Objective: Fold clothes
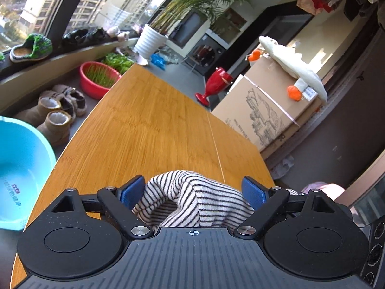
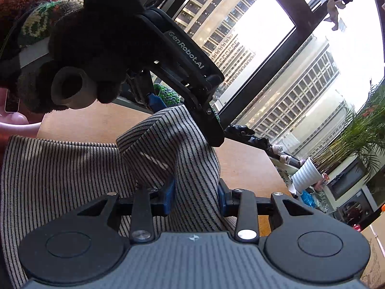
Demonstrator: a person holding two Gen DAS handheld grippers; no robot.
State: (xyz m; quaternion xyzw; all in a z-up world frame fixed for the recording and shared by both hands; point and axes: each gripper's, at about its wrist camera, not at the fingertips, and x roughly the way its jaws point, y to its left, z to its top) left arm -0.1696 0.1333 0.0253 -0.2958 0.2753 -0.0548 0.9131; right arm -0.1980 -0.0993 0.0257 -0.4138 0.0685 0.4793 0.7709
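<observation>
Striped garment (image 2: 192, 163): one, cream with thin dark stripes, bunched between both tongs over wooden table (image 1: 144, 120). Right gripper (image 2: 196, 193): jaws narrowed, blue pads pinching raised fold of cloth; rest of fabric spread to its left. Left gripper (image 1: 193, 190): jaws wide, cloth heaped between two blue pads, right pad touching it, no squeeze visible. Beyond left gripper: bare tabletop. Further left of it: one blue basin (image 1: 21, 168), one red basin (image 1: 96, 82). Further right: one cardboard box (image 1: 264, 106).
</observation>
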